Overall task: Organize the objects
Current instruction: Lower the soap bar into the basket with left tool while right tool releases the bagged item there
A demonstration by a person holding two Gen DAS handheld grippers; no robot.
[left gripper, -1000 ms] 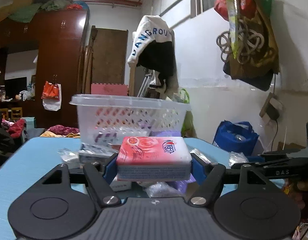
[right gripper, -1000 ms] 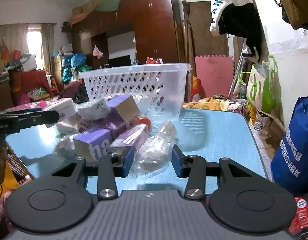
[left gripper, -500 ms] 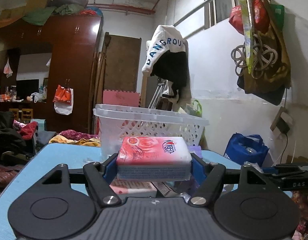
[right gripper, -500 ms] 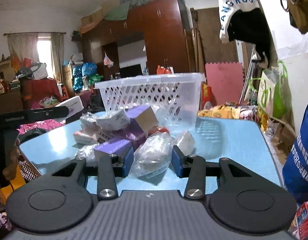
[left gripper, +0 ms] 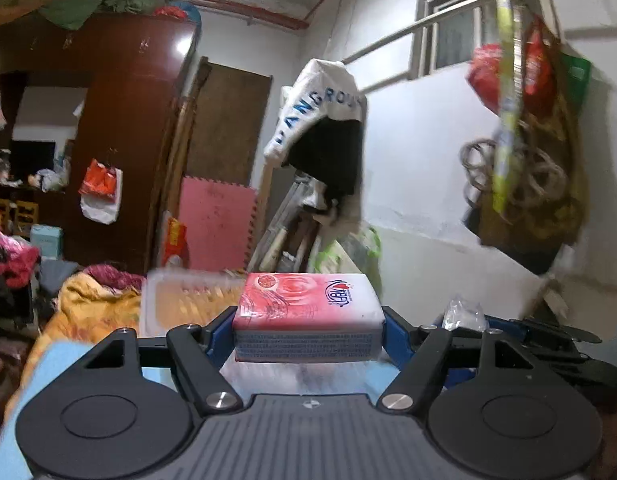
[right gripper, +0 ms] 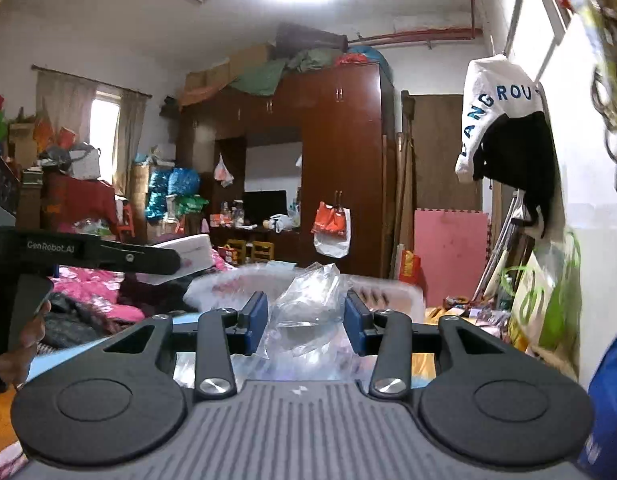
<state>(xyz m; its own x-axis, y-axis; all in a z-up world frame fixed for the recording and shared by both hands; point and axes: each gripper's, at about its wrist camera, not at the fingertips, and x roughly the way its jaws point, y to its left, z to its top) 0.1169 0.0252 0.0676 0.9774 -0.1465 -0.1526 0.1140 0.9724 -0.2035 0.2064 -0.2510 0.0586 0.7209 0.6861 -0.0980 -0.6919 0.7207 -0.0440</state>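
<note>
My left gripper (left gripper: 307, 326) is shut on a pink and white tissue pack (left gripper: 308, 312), held level above the table. Behind it the white plastic basket (left gripper: 176, 300) shows blurred, its rim below the pack. My right gripper (right gripper: 305, 316) is shut on a crumpled clear plastic bag (right gripper: 308, 300), lifted above the basket (right gripper: 388, 294). In the right wrist view the left gripper (right gripper: 156, 258) reaches in from the left with the tissue pack (right gripper: 192, 250) at its tip. The right gripper's black arm (left gripper: 548, 336) shows at the right edge of the left wrist view.
The blue table (left gripper: 48, 364) lies low in the frames, its pile of items hidden. A dark wardrobe (right gripper: 340, 168) stands behind, a pink foam mat (right gripper: 448, 252) by the wall. Hanging clothes (left gripper: 324, 128) and bags (left gripper: 524, 140) line the right wall. A hand (right gripper: 20, 340) grips the left tool.
Both grippers have risen with their loads; the basket and table have dropped low in both views. The pile of purple boxes has gone out of sight.
</note>
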